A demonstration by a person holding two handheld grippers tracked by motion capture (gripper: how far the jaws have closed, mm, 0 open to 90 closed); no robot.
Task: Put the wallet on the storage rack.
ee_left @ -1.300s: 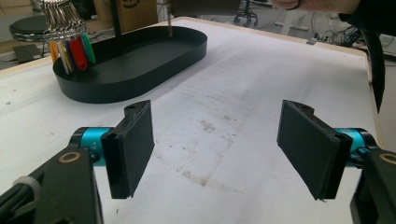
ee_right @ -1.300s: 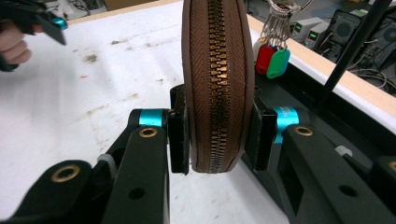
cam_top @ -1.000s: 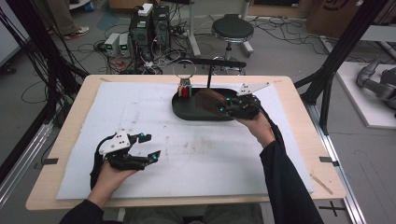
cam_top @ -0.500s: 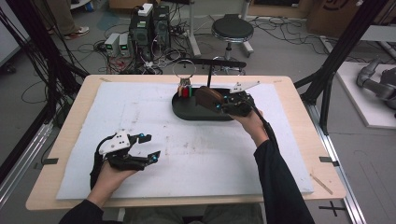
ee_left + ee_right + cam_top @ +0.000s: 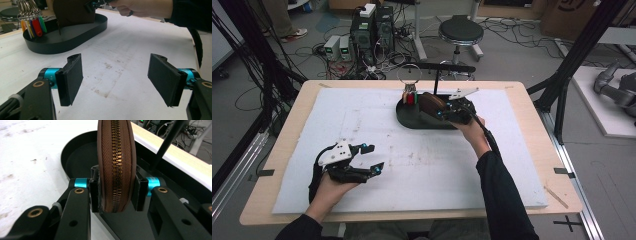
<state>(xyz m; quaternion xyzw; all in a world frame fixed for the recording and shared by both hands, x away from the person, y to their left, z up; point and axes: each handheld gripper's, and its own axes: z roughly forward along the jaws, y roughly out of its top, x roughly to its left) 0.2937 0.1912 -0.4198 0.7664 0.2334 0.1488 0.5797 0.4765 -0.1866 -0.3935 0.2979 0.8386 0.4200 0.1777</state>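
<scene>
Since I've got the right gripper [image 5: 115, 188] clamped on the brown zip pouch [image 5: 116, 157] over the black oval tray [image 5: 412, 120], I guess it's either going in or coming out. Left gripper [image 5: 371, 159] idles wide open, nothing in it. Right gripper view shows the zipper edge-on; high view doesn't.

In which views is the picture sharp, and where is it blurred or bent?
High view: soft throughout, table edges look bowed. Left gripper view: fingers fairly sharp, key tags soft. Right gripper view: pouch zipper crisp near the fingers, background cables blurred.
</scene>
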